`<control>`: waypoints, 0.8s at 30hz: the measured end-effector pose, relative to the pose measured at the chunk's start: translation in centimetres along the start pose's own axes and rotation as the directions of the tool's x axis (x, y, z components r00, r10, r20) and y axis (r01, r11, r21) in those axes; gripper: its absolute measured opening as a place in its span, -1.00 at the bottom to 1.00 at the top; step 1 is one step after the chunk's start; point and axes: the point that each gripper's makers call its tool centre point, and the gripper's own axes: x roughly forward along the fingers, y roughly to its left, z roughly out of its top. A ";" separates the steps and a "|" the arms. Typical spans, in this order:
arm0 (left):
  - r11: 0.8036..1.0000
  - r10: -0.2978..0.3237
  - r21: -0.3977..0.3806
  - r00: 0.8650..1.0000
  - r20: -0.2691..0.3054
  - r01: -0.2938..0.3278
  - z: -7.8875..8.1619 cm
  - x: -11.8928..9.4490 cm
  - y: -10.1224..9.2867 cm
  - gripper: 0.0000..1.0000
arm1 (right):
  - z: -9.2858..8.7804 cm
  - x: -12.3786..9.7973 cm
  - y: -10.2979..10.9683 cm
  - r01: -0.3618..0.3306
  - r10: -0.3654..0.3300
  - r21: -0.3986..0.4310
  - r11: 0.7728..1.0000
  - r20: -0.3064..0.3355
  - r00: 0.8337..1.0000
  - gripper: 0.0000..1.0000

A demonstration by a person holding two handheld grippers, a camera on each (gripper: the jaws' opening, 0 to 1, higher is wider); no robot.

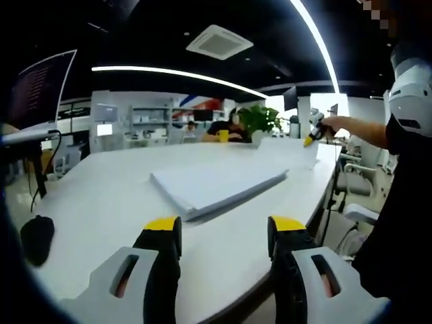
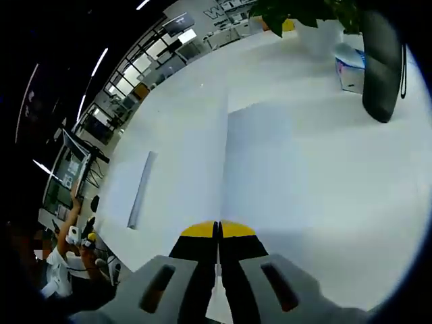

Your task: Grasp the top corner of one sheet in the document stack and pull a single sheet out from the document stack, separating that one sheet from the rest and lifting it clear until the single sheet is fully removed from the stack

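Left gripper [image 1: 225, 233] at 6 o'clock of the left gripper view, yellow-tipped jaws spread wide, nothing between them but bare white table [image 1: 101, 196]. No contact with the document stack [image 1: 216, 185], which lies flat on the table just beyond the jaw tips, toward 12 o'clock of them, thick edge facing the camera.

Across the table at 2 o'clock of that view, right gripper [image 1: 312, 140] held in a person's hand [image 1: 331, 125], yellow tip down at the far end of a single sheet [image 1: 287, 154]. Sheet lying well apart from the stack, off past its far right corner, one edge raised slightly at the gripper.

Right gripper view: right gripper [image 2: 217, 233] at 6 o'clock, yellow-tipped jaws pressed together with only a hairline seam between, clamped on the near edge of the single sheet [image 2: 260, 169]. Sheet running from the jaws toward 12 o'clock, pale against the white table [image 2: 337, 202], its left edge a straight line rising from the seam. Document stack [image 2: 140, 190] seen edge-on at 9 o'clock of the jaws, clearly apart from the held sheet.

Black computer mouse [image 1: 36, 237] at 8 o'clock of the left gripper view. Potted plant [image 1: 260, 119] and yellow mug [image 1: 223, 136] at the table's far end. Dark upright object [image 2: 381, 67] and small printed box [image 2: 349, 71] at 2 o'clock of the right gripper view.
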 end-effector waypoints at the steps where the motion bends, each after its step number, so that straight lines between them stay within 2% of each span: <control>1: 1.000 0.000 -0.003 1.000 0.002 0.000 0.0 0.0 0.0 0.03 | -0.1 0.0 0.0 -0.002 0.002 0.013 1.000 0.021 1.000 -0.96; 5: 1.000 -0.001 -0.012 1.000 -0.001 0.001 -0.4 0.0 -0.1 0.03 | -0.7 0.1 -0.8 0.001 -0.005 0.063 0.998 0.067 0.998 -0.96; 7: 1.000 -0.002 -0.016 1.000 -0.007 0.002 -0.6 0.1 -0.1 0.03 | -0.9 0.2 -1.2 0.006 -0.010 0.064 0.998 0.065 0.998 -0.96; 9: 1.000 -0.003 -0.017 1.000 -0.011 0.003 -0.6 0.2 0.0 0.03 | -1.9 0.4 -0.9 0.008 -0.012 0.068 0.998 0.054 0.998 -0.96; 14: 1.000 -0.010 -0.007 1.000 -0.002 0.010 0.0 0.5 -0.1 0.03 | -1.3 0.2 -2.3 0.015 -0.018 0.074 0.997 0.049 0.999 -0.96; 18: 1.000 -0.014 -0.002 1.000 0.007 0.015 0.4 0.7 -0.2 0.03 | -1.5 0.3 -2.5 0.032 -0.035 0.066 0.997 0.050 0.998 -0.96; 24: 1.000 -0.021 -0.001 1.000 -0.001 0.021 0.2 0.7 -0.4 0.03 | -1.5 0.5 -3.4 0.056 -0.059 0.058 0.997 0.051 0.997 -0.96</control>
